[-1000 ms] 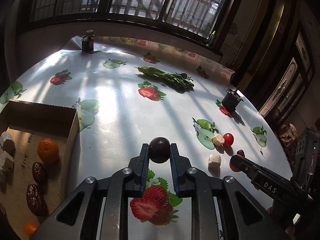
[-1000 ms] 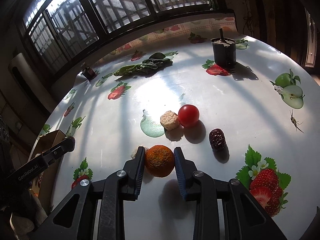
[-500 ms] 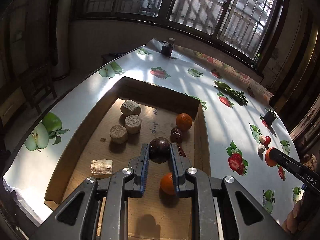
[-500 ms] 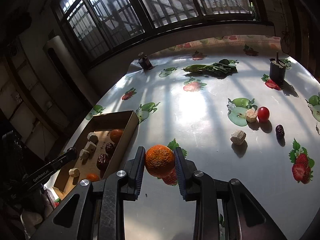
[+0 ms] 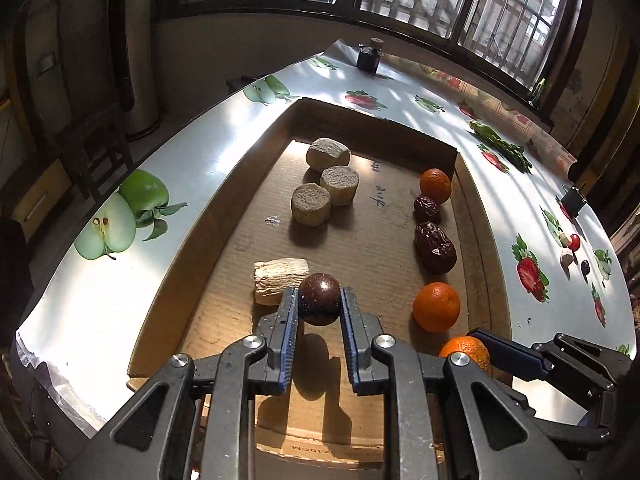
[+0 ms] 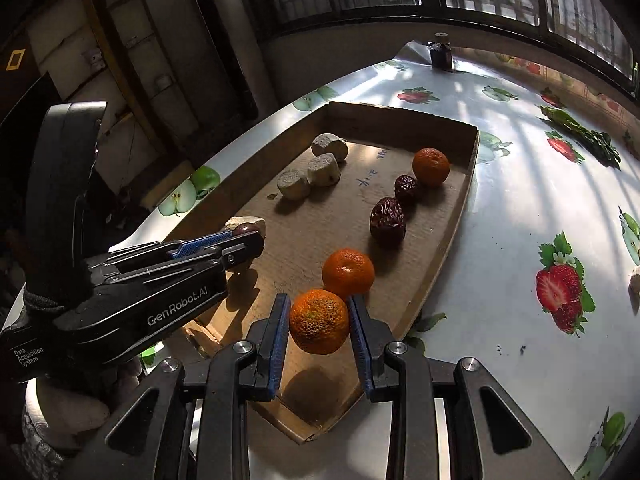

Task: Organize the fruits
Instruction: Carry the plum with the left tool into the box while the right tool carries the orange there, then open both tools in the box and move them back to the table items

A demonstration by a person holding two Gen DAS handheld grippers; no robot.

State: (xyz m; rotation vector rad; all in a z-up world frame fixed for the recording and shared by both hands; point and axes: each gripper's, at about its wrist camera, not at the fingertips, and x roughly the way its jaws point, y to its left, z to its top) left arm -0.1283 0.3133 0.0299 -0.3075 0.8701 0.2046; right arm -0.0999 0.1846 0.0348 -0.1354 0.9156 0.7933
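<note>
A shallow cardboard box lies on the fruit-print table. My left gripper is shut on a dark round passion fruit just above the box floor, beside a pale ridged chunk. My right gripper is shut on an orange over the box's near end. In the box lie two oranges, two dark red dates and three pale round chunks.
On the table to the right lie a cherry tomato, pale chunks and a dark date. Green leaves and a small dark jar stand farther back. The table edge runs along the left.
Both grippers have carried their fruit from the open table to the box and come down low. The passion fruit now hangs near the ridged chunk; the orange is over the box's near end.
</note>
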